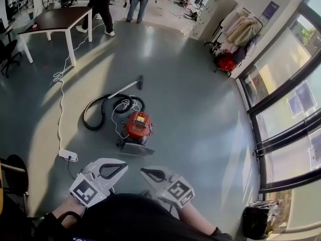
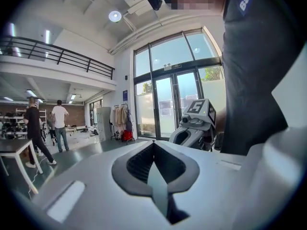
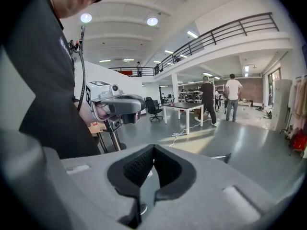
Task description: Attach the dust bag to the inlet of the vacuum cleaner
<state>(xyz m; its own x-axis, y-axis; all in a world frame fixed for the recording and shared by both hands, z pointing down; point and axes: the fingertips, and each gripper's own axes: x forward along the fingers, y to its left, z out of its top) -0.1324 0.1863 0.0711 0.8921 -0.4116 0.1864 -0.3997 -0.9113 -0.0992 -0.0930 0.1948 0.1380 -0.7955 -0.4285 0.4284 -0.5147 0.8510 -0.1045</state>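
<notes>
Left gripper (image 1: 123,166) closed, empty, right gripper (image 1: 143,171) closed, empty, red vacuum cleaner (image 1: 138,126) on floor (image 1: 200,109)

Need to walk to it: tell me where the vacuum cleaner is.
Head view, centre: the orange vacuum cleaner sits on the grey floor, with its black hose coiled just left of it and a white power strip nearer left.

The squat orange vacuum cleaner (image 1: 138,125) looks like glossy plastic; the grey floor (image 1: 200,99) is smooth (faintly reflective).
</notes>
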